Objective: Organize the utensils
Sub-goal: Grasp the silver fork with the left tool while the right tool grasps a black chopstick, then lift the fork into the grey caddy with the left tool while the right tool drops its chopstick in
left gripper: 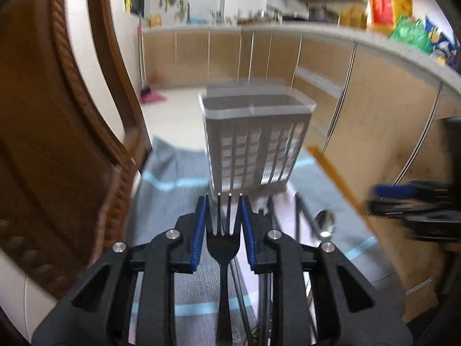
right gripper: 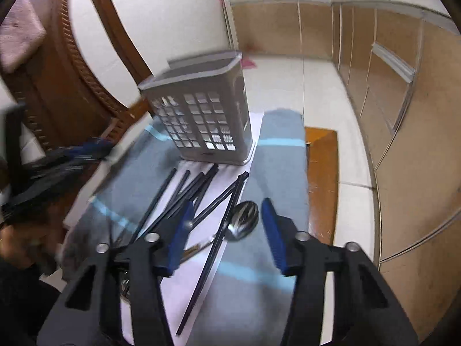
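The left claw (left gripper: 224, 216) is clamped on a black fork (left gripper: 222, 242), prongs forward, with the basket (left gripper: 253, 144) just ahead; lift it higher, then lower it handle-first into a compartment.

- Left gripper (left gripper: 224, 206): blue pads closed on a black fork (left gripper: 223, 245), tines forward.
- Right gripper (right gripper: 227, 216): jaws spread wide, holding nothing.

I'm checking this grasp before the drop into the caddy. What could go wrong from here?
The black fork sits between the left gripper's jaws with gaps visible at the tines, so it may slip. The grey caddy stands unheld; a nudge could tip it onto the chopsticks and spoon.
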Demonstrator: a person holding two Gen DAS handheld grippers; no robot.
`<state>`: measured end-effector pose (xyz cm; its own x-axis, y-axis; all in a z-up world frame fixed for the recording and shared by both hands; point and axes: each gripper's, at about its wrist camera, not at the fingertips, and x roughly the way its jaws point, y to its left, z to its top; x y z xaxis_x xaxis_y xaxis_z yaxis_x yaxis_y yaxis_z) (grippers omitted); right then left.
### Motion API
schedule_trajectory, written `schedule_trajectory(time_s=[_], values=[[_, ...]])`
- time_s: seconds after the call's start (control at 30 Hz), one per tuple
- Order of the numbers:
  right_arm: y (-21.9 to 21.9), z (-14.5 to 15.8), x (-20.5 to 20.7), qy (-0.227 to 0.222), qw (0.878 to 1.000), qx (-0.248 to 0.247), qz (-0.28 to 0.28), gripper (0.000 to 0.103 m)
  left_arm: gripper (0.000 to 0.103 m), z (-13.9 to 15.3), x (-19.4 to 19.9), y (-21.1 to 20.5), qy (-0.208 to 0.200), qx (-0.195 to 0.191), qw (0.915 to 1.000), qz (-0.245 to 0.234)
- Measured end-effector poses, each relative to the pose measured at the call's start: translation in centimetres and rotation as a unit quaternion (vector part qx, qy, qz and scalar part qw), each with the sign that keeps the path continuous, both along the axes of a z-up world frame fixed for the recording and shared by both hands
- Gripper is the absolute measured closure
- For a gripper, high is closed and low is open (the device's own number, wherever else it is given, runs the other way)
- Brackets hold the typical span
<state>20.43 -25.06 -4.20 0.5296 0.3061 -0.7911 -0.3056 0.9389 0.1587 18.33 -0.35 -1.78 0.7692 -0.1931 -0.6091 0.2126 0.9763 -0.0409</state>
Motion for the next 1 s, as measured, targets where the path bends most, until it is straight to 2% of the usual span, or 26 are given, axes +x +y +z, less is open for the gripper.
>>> schedule_trajectory(time_s=[0.07, 0.2, 0.33, 0.47, 0.57, 0.7, 1.0], values=[[1.3, -1.9, 2.5, 0.036, 0.999, -0.021, 0.001, 0.067, 0.079, 2.0, -1.4, 0.0, -0.025, -0.003, 0.9997, 0.000], [2.8, -5.1, 5.7, 0.082, 0.996, -0.039, -0.002, 0.075, 0.079, 3.8, -3.7, 0.3, -0.061, -0.015, 0.9980, -0.006], [3.8, -7.7, 7.6, 0.124, 0.991, -0.044, 0.000, 0.091, 0.079, 4.7, -4.5, 0.5, -0.074, -0.011, 0.9971, -0.012], [4.0, -8.4, 7.7, 0.129, 0.991, -0.033, -0.003, 0.094, 0.079, 5.4, -5.1, 1.3, -0.073, -0.015, 0.9972, -0.012], [3.7, -7.3, 7.1, 0.110, 0.994, -0.024, -0.013, 0.095, 0.079, 5.4, -5.1, 1.8, -0.074, -0.019, 0.9970, -0.011], [2.8, -4.2, 4.7, 0.071, 0.997, -0.004, -0.019, 0.096, 0.079, 5.7, -5.3, 2.2, -0.077, -0.023, 0.9967, -0.010], [0.0, 3.0, -4.0, -0.024, 0.998, 0.045, -0.034, 0.096, 0.079, 6.4, -6.1, 2.1, -0.081, -0.021, 0.9964, -0.014]])
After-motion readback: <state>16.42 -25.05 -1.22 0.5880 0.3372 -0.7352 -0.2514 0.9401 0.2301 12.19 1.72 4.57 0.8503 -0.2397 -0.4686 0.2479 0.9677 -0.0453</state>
